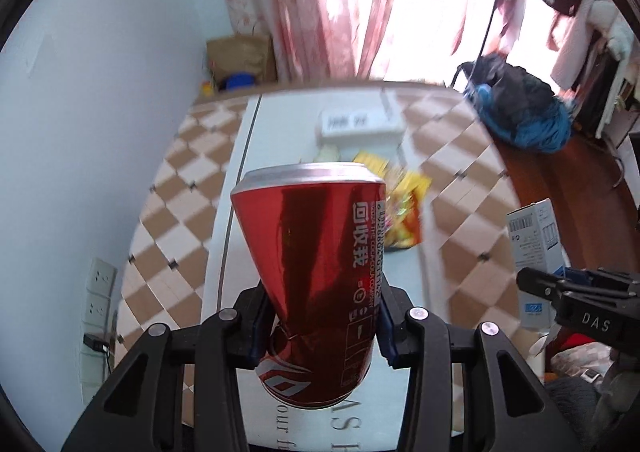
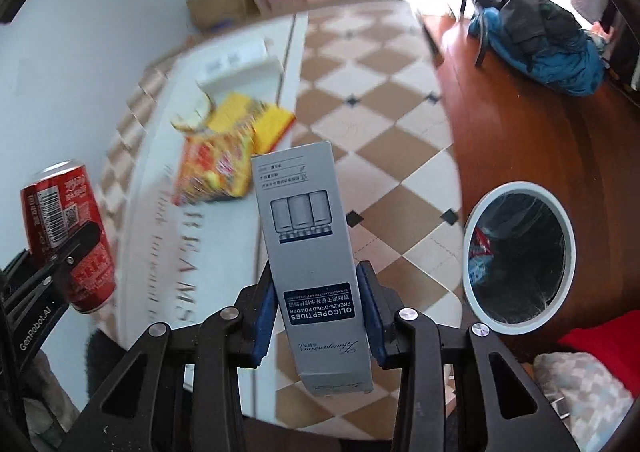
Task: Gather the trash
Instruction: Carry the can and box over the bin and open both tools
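Left wrist: can (image 1: pixel 320 276) between jaws

- The left tongs (image 1: pixel 322 326) grip a red soda can (image 1: pixel 316 272) by its lower half — blue pads press both sides, and the can leans slightly.
- Behind it, a yellow snack wrapper (image 1: pixel 406 212) lies on the white surface (image 1: pixel 280 132), blurred.
- At the right edge, the right tongs (image 1: pixel 576 292) reach in beside a blue-and-white box (image 1: pixel 534 236).
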### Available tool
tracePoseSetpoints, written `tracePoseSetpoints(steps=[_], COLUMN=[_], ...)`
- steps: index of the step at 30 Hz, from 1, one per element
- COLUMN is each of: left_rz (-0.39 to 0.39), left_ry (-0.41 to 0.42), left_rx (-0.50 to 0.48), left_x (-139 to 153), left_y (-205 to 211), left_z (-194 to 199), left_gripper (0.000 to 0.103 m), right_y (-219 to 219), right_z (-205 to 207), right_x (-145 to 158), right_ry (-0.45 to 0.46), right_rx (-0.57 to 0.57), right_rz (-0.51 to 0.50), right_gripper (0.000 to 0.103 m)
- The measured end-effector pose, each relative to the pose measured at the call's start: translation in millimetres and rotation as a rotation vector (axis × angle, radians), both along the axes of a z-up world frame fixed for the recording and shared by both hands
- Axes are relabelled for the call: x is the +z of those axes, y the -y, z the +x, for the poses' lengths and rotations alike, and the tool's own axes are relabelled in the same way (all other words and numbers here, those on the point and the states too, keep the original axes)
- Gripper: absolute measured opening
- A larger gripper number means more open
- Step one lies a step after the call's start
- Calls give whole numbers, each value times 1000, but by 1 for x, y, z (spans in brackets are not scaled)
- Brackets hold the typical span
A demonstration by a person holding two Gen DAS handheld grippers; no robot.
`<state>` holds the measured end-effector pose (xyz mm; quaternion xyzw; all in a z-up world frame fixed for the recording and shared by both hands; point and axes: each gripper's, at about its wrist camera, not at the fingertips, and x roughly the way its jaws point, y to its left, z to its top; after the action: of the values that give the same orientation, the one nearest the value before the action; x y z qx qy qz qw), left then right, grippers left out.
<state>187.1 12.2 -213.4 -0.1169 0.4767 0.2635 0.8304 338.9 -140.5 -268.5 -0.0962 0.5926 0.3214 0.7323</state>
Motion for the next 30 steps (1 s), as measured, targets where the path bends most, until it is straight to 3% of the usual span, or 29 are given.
tracePoseSetpoints(steps=[10, 17, 23, 30], left_rz=[28, -45, -192, -342], left_ry=[160, 189, 115, -88], left_rx=[-151, -303, -411, -469], left_x=[86, 92, 47, -48], left_y=[75, 145, 204, 244], left_z=[30, 91, 162, 239], left_gripper=[39, 39, 39, 39], right_y=[98, 190, 265, 334], right_z=[8, 37, 70, 119], right_x=[101, 132, 99, -1], right_ry=[105, 163, 136, -30], right_rx=[-141, -278, -407, -528], right_rz=[226, 263, 208, 116], right_gripper=[40, 40, 40, 39])
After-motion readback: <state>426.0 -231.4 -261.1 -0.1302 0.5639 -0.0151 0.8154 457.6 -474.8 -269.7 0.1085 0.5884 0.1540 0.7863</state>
